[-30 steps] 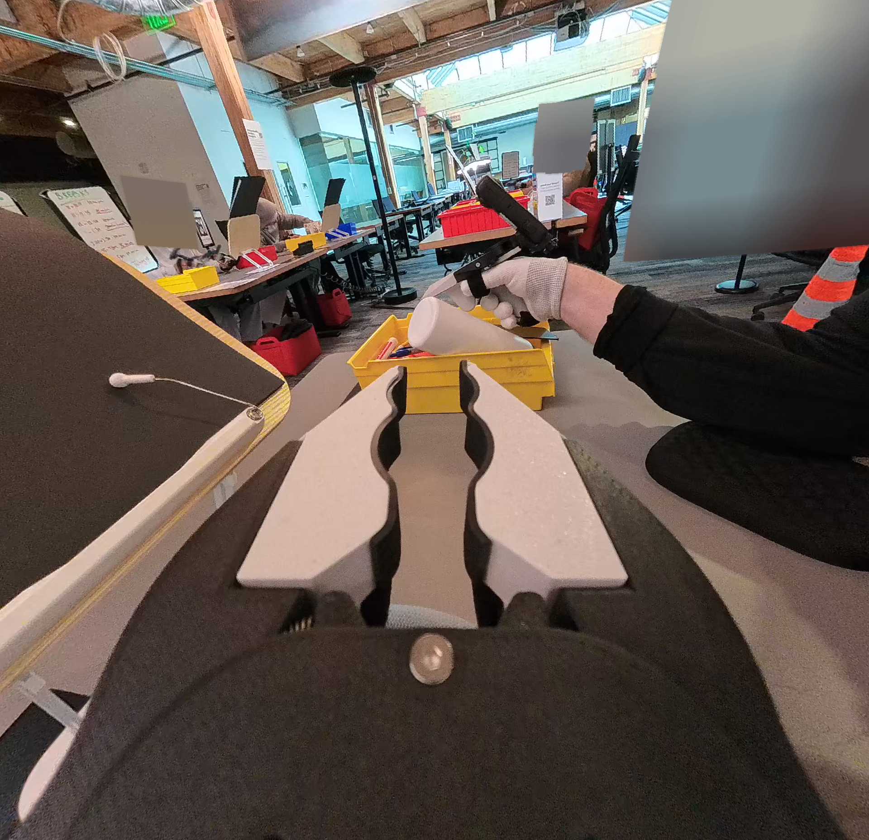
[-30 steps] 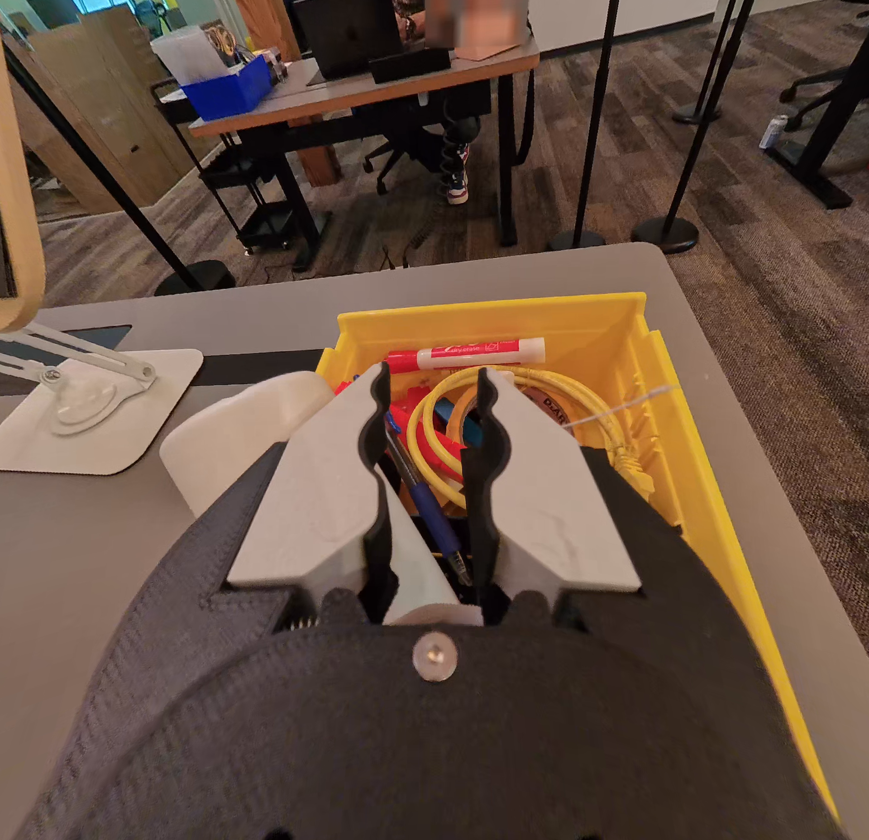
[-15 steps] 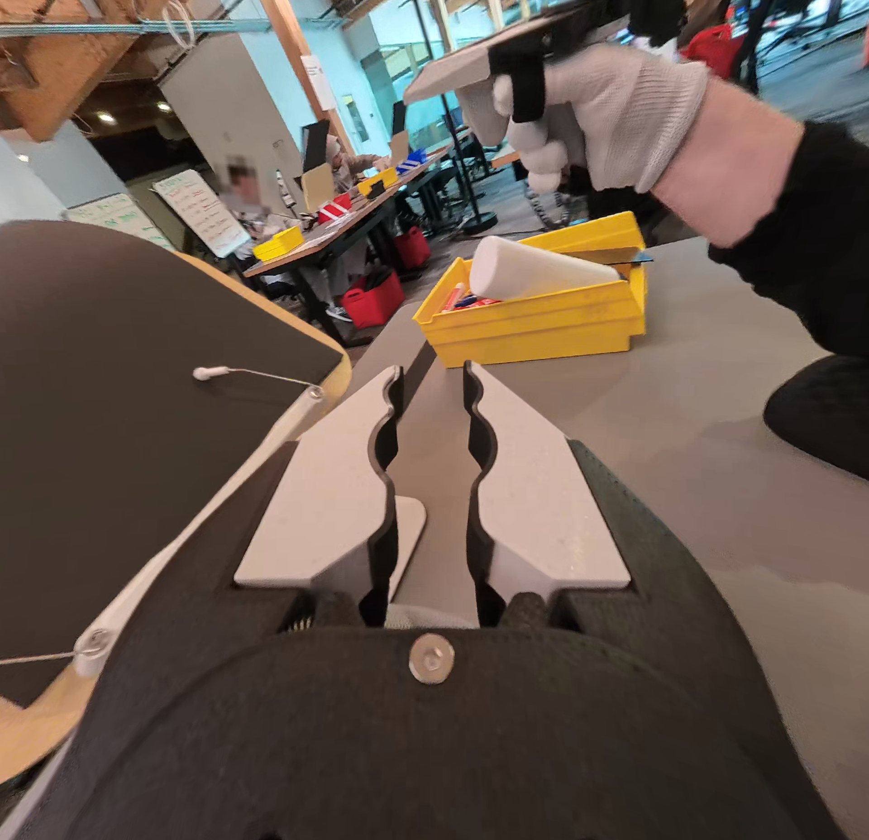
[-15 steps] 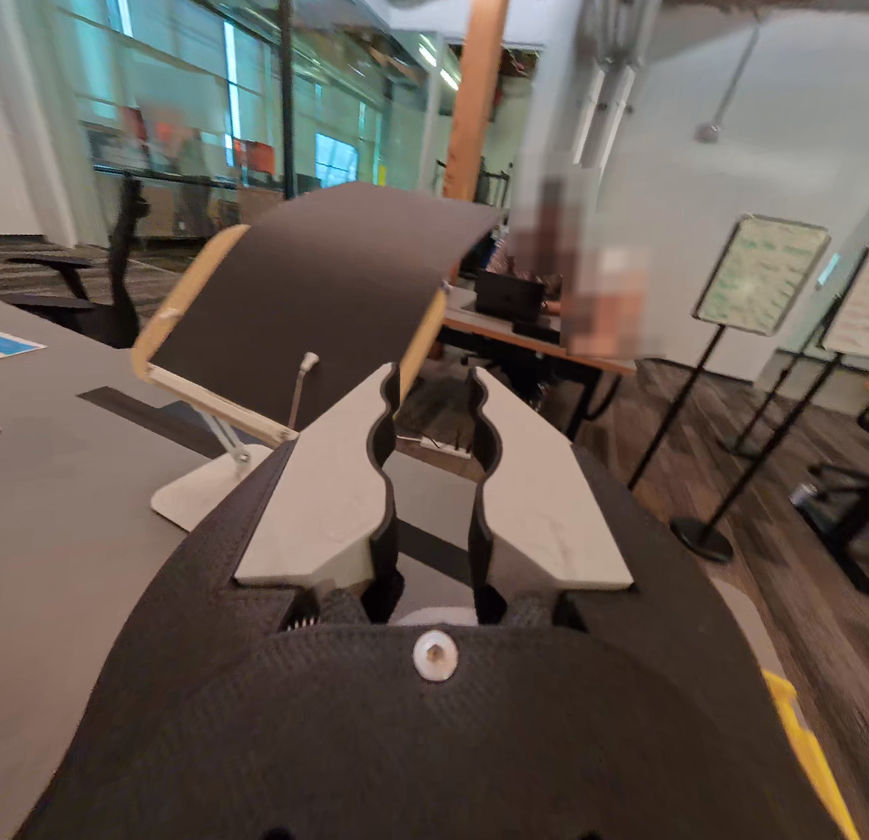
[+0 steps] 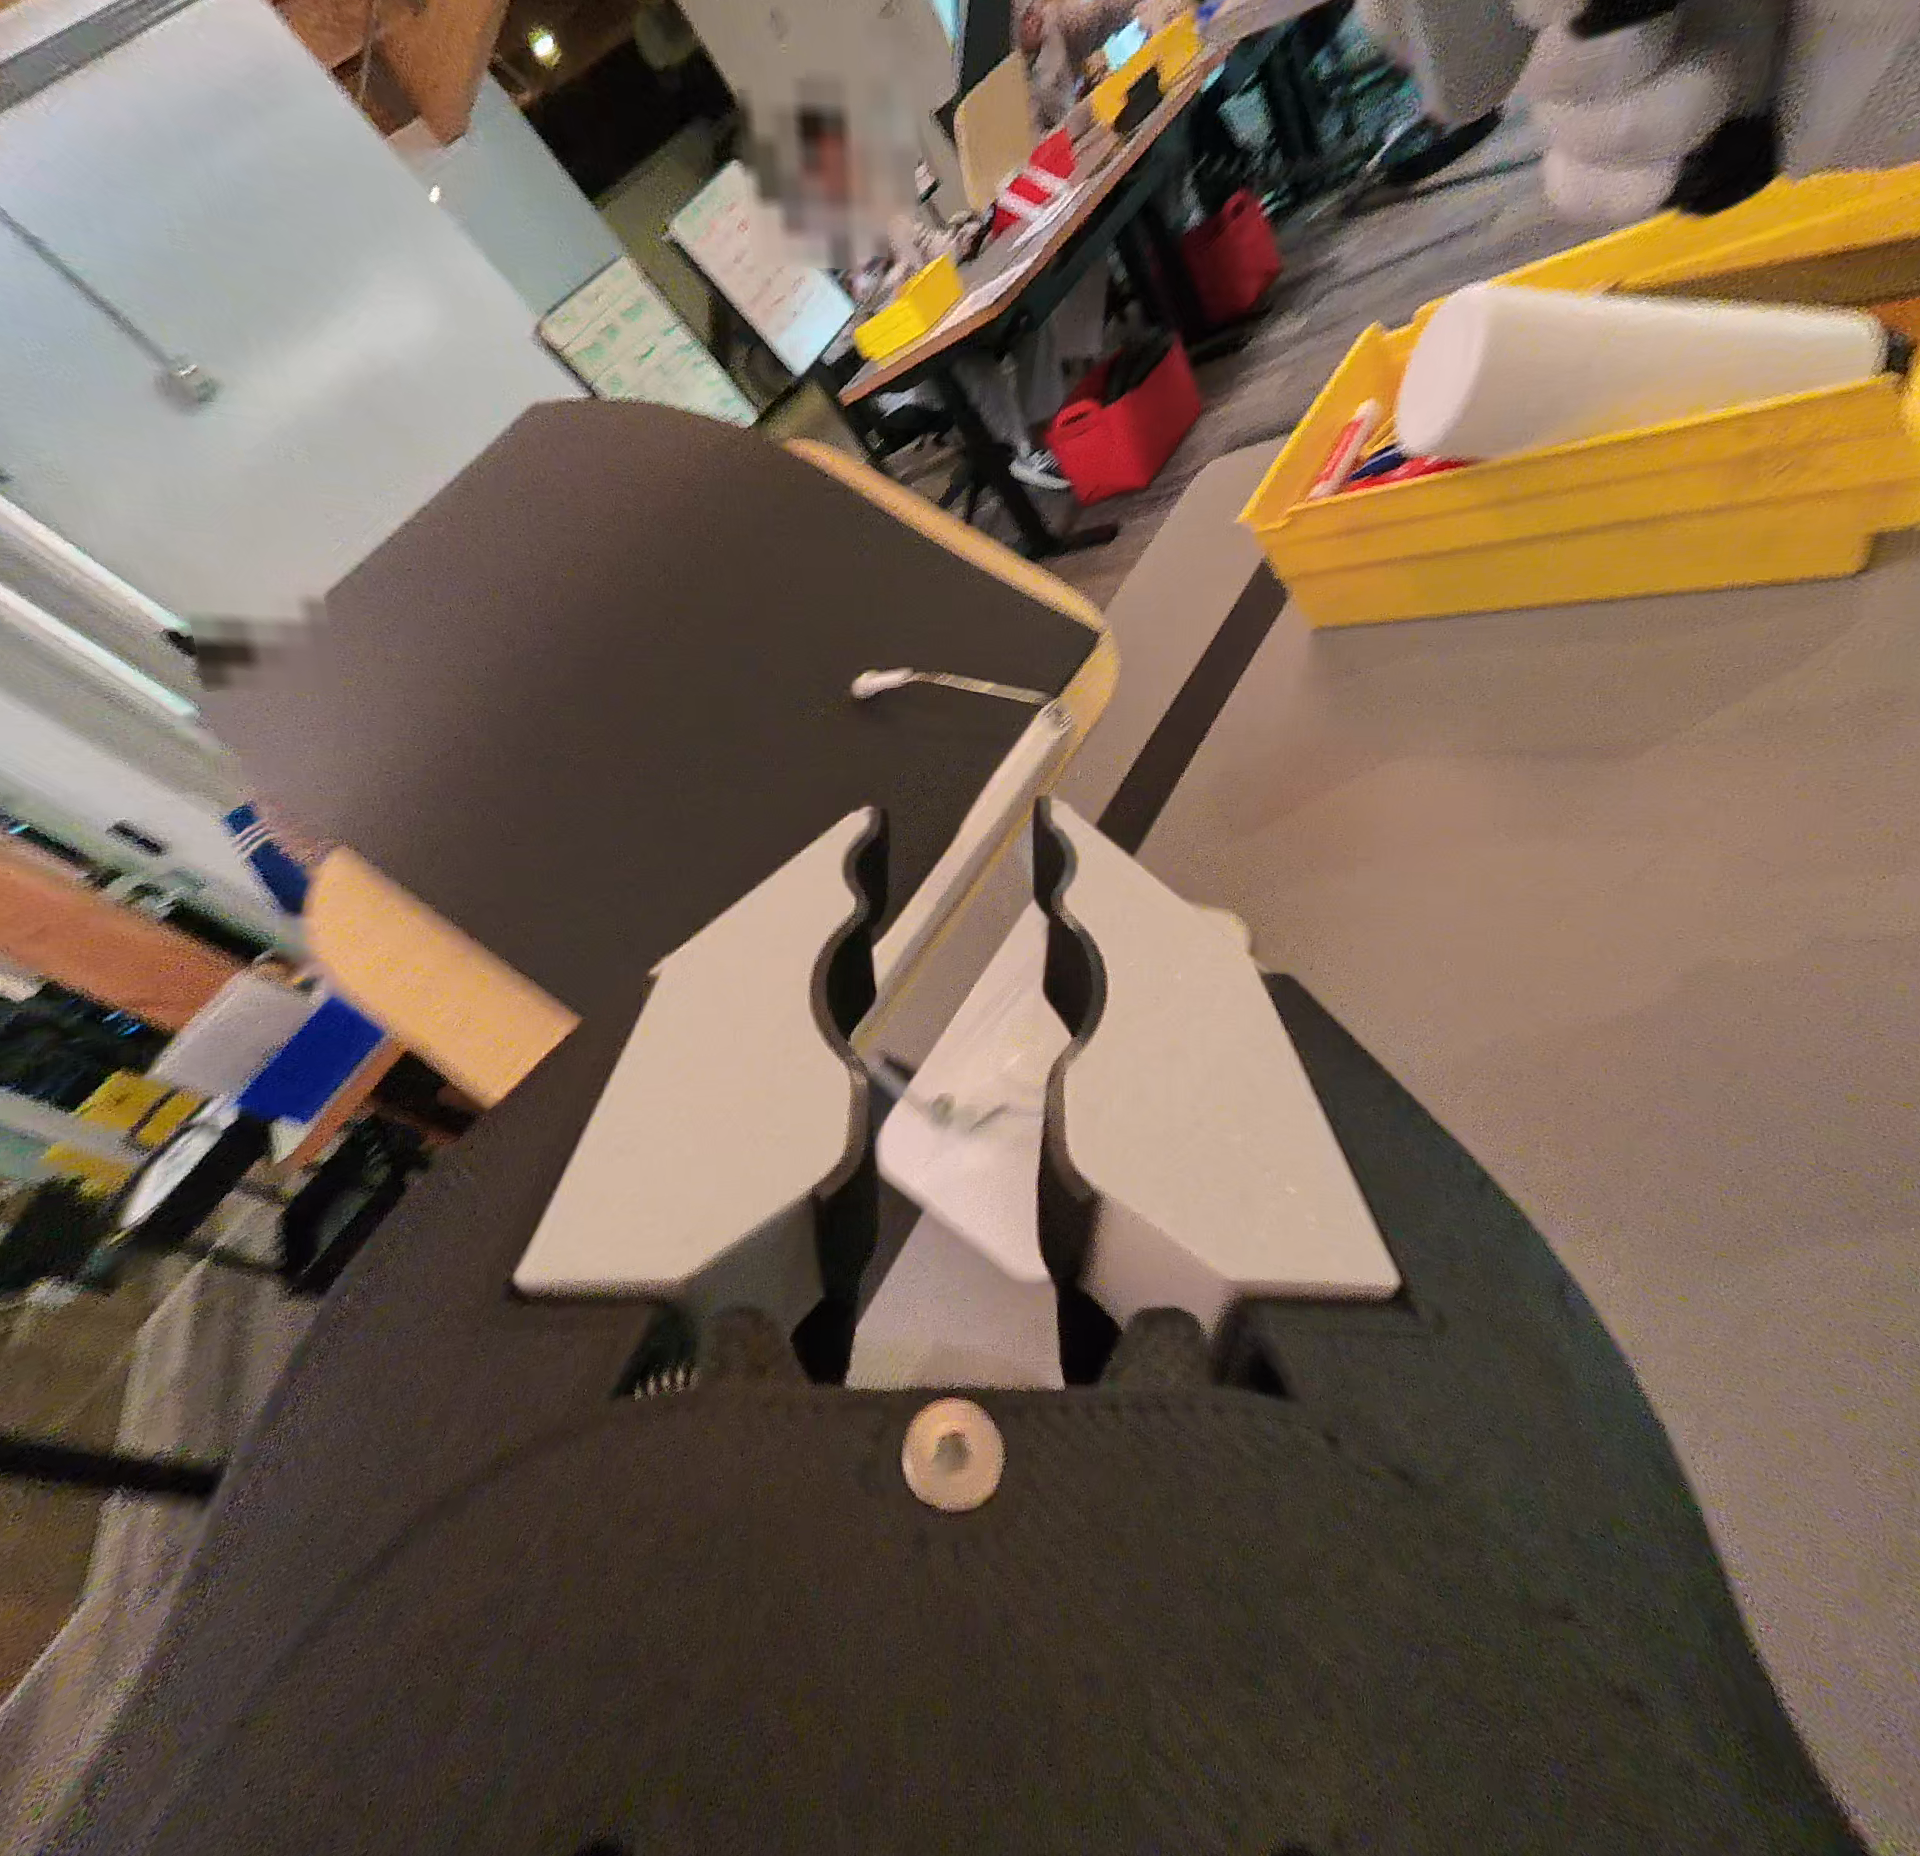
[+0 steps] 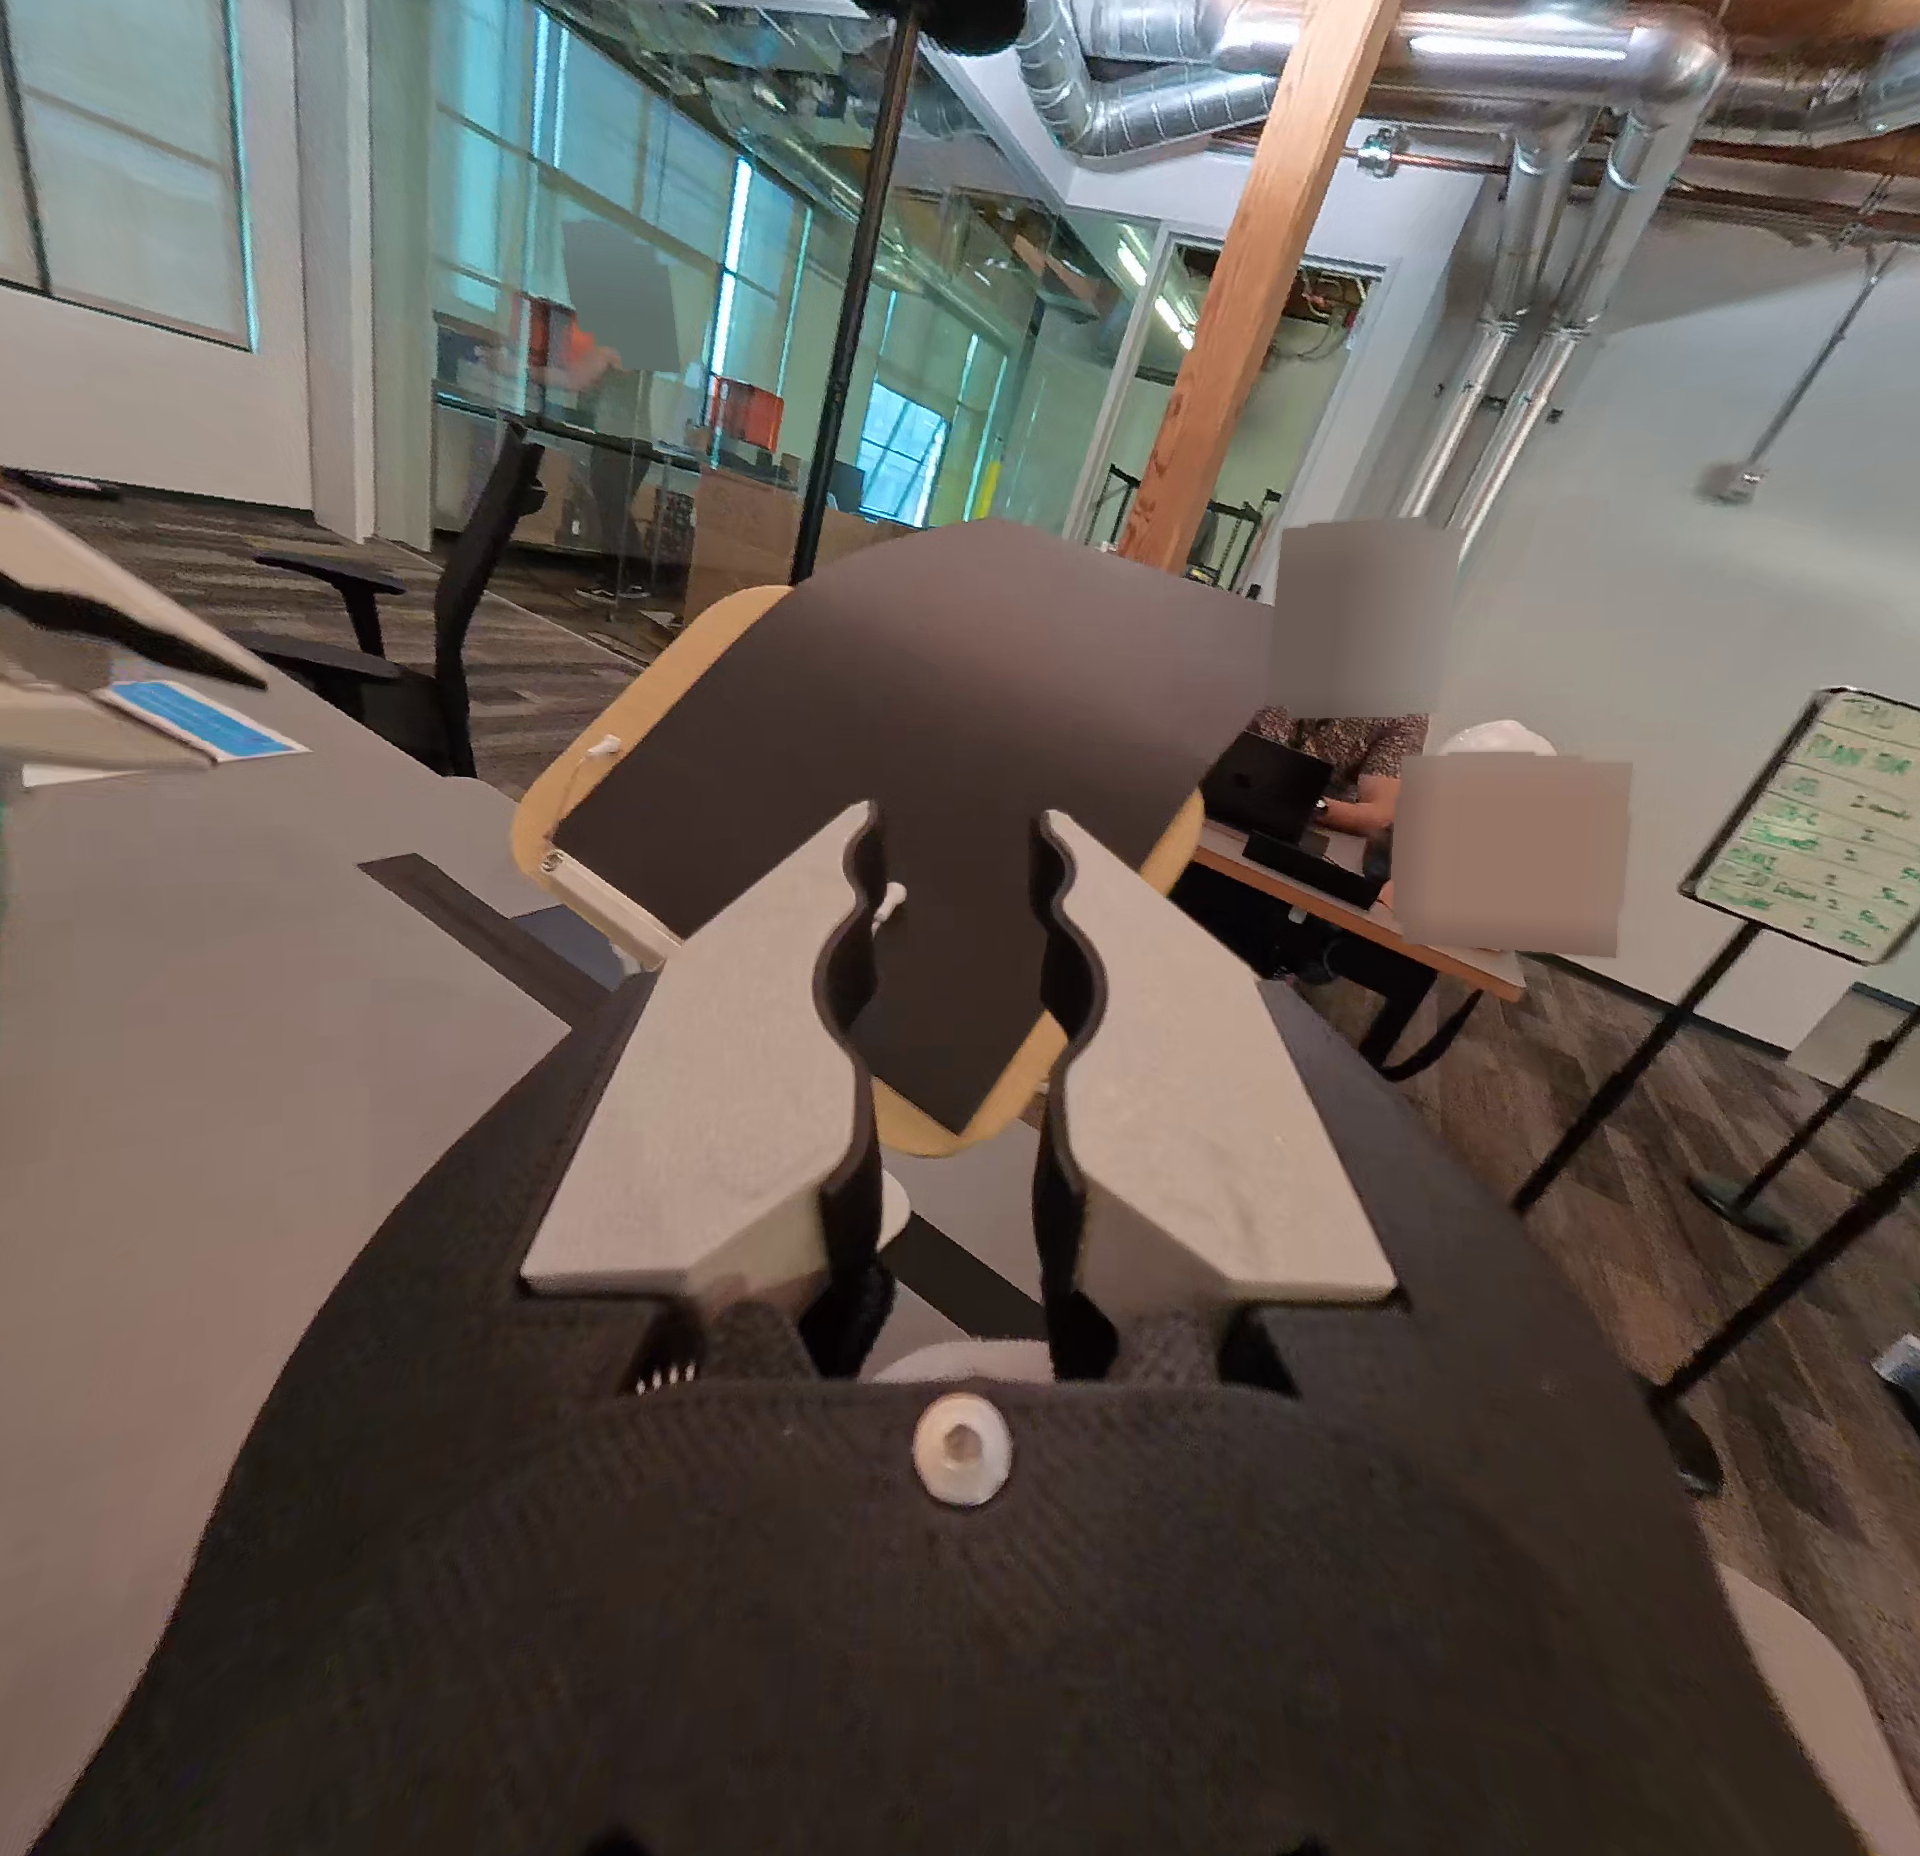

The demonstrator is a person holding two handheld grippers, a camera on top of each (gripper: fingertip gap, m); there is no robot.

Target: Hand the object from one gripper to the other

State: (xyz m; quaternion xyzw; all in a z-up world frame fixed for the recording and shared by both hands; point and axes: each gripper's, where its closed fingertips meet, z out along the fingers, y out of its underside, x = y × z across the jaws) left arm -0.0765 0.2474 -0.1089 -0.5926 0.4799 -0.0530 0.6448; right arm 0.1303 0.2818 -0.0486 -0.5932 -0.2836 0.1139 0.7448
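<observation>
A white bottle lies on its side across the top of a yellow bin at the upper right of the left wrist view. My left gripper is open and empty, low over the grey table, well short of the bin and pointing at a black board. A white-gloved hand is blurred above the bin. My right gripper is open and empty, raised and pointing at the same black board. The bottle and bin do not show in the right wrist view.
The black board with a wooden rim stands on a white base on the grey table. A black tape strip crosses the table. A blue sticker lies at the left. Chairs, desks and pole stands are beyond. There is about 20 cm between the tips of the two grippers.
My right gripper lifted away from the bin and turned to face the black board. My left gripper swung left toward the board, so the bin and bottle moved to the right. Both stayed open.
</observation>
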